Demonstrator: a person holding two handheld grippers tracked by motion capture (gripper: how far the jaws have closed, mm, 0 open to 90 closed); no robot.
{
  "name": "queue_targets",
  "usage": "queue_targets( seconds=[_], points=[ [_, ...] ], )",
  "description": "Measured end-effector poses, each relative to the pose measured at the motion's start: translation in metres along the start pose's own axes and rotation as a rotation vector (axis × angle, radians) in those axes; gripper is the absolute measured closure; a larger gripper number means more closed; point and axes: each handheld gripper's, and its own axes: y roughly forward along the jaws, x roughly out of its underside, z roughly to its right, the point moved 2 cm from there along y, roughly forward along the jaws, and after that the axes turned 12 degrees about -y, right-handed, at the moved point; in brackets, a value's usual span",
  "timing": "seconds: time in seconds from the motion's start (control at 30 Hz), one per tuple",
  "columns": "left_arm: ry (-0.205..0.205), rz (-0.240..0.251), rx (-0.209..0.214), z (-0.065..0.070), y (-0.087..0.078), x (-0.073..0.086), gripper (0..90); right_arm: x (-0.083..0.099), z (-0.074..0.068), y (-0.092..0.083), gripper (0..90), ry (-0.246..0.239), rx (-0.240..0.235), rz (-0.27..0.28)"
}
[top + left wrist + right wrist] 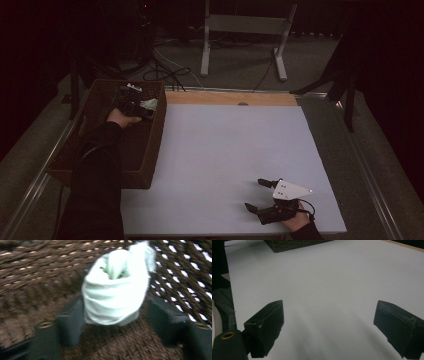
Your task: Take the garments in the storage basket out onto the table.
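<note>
Left gripper (134, 108) is reaching into the brown woven basket (150, 160) sitting at the left edge of the worktop (225, 150), hand and dark sleeve coming in from the near left. In the left gripper view its two black fingers (71, 325) are standing on either side of a pale green bundled cloth (115, 292); the left one is looking right against the cloth, the right one is standing a bit apart from it, so the fingers are straddling the cloth, not clamping it yet; view is blurry. Cloth is sitting on the basket floor at the far end, close to the woven wall; from the high view it is showing as a pale patch (149, 104) by the basket's far right side. Some small dark and white bits are lying in the far corner of the basket, too small to tell. Right gripper (256, 195) is resting at the near right of the worktop, fingers (265, 327) spread wide and released, with bare worktop between them.
</note>
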Motion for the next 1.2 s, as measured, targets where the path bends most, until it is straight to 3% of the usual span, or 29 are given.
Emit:
queue_targets(
  seconds=[0.13, 0.2, 0.27, 0.33, 0.5, 0.73, 1.2],
  points=[
    [0.02, 0.001, -0.012, 0.002, 0.0, 0.001, 50.3, 0.0, 0.0, 0.0, 9.6, -0.003, -0.004, 0.0],
    [0.027, -0.001, -0.034, 0.002, 0.0, 0.001, 61.5, 0.0, 0.0, 0.0, 9.7, -0.005, -0.006, -0.003],
    [0.033, 0.009, -0.03, 0.002, -0.002, 0.001, 70.4, 0.0, 0.0, 0.0, 9.6, -0.005, -0.007, 0.0],
    [0.05, 0.006, -0.031, 0.003, -0.004, 0.001, 73.9, 0.0, 0.0, 0.0, 9.6, -0.006, -0.005, -0.001],
    [0.074, -0.012, -0.038, 0.006, -0.011, 0.001, 75.5, 0.0, 0.001, 0.0, 9.6, -0.001, -0.006, 0.006],
    [0.059, -0.021, -0.038, 0.006, -0.029, 0.003, 75.6, -0.001, 0.002, -0.001, 9.6, 0.002, -0.003, 0.019],
    [0.057, -0.033, 0.016, 0.014, -0.059, 0.018, 75.6, -0.002, 0.003, -0.006, 9.6, -0.017, 0.0, 0.031]
  ],
)
